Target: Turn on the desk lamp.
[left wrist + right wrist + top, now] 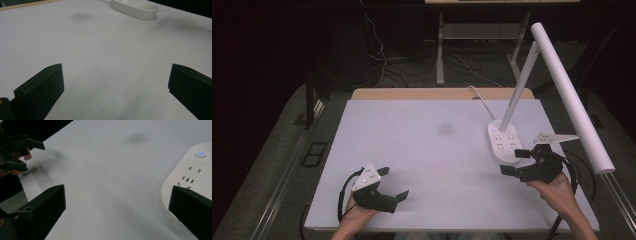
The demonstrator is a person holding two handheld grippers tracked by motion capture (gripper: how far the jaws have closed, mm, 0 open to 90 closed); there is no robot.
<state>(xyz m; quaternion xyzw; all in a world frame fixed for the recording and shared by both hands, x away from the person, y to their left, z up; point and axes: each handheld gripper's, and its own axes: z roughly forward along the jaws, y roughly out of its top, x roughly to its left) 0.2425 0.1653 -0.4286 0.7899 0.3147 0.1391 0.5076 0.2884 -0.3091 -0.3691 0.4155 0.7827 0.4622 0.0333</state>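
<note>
My left gripper [394,183] rests low over the near left of the white table [432,165], open with nothing between its black jaws. The left gripper view looks across bare tabletop between its own open gripper [116,72]. My right gripper [511,162] is open at the near right, with its far jaw against the near edge of a white lamp base with sockets [504,142]. In the right gripper view the gripper [117,192] is open, its right-hand jaw overlaps the base [190,170], and a blue-lit button [200,154] glows on it.
A white lamp arm [522,82] rises from the base to a long tube head [572,95] that overhangs the table's right edge. A faint dark smudge [445,129] marks the middle of the table. Cables and desk legs lie on the floor beyond the far edge.
</note>
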